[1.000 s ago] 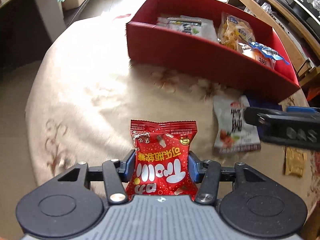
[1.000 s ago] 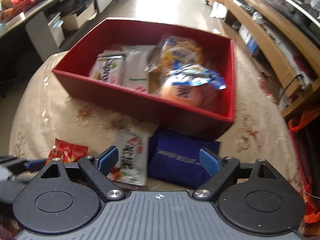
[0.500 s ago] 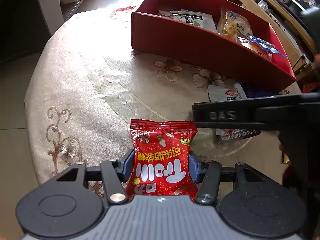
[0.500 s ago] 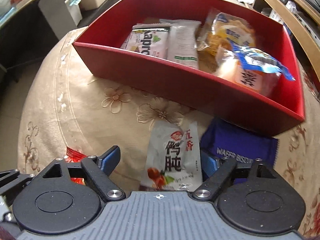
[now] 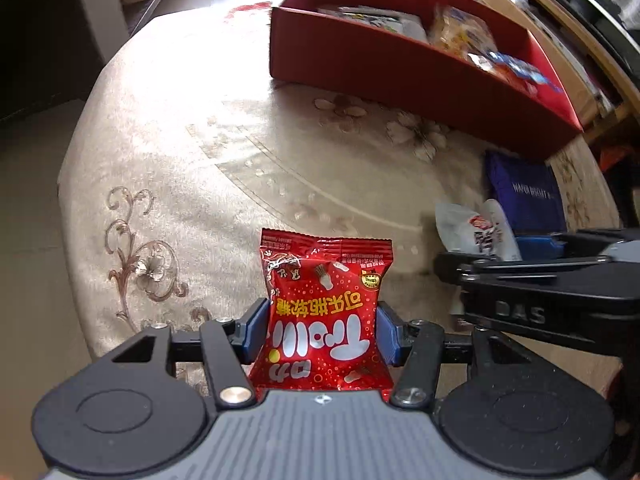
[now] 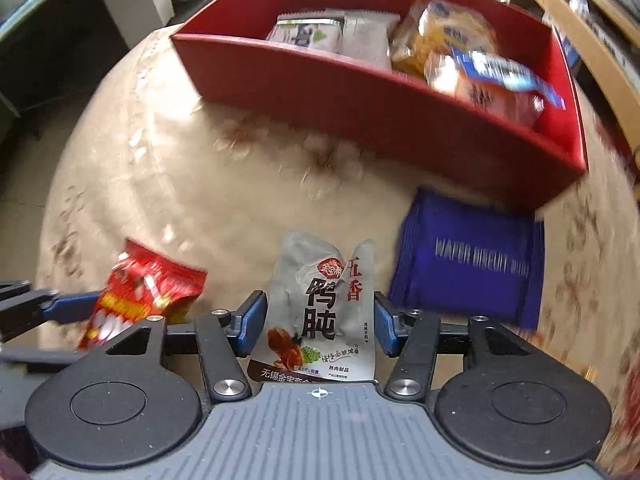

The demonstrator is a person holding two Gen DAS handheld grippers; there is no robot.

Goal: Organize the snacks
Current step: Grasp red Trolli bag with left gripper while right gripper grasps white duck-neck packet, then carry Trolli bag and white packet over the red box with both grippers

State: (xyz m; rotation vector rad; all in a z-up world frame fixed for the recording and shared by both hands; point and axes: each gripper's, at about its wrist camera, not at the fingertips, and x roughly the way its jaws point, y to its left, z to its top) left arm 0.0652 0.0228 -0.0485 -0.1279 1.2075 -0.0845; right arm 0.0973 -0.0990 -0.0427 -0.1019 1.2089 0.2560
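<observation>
My left gripper (image 5: 322, 332) is shut on a red candy packet (image 5: 324, 312) and holds it above the table; the packet also shows in the right wrist view (image 6: 144, 292). My right gripper (image 6: 320, 328) is shut on a grey-white snack pouch (image 6: 324, 304), which bends between the pads; the pouch also shows in the left wrist view (image 5: 476, 232). A red box (image 6: 384, 120) holding several snack packets stands at the far side of the table. A blue wafer packet (image 6: 472, 264) lies on the cloth in front of the box, to the right of my right gripper.
The round table has a beige floral cloth (image 5: 248, 160). The red box (image 5: 400, 68) fills the far right. Shelves (image 6: 592, 20) stand at the right; a desk and boxes (image 6: 132, 4) stand at the far left beyond the table edge.
My right gripper has moved down and forward around the grey-white pouch and closed on it. My left gripper still holds the red packet and has shifted a little.
</observation>
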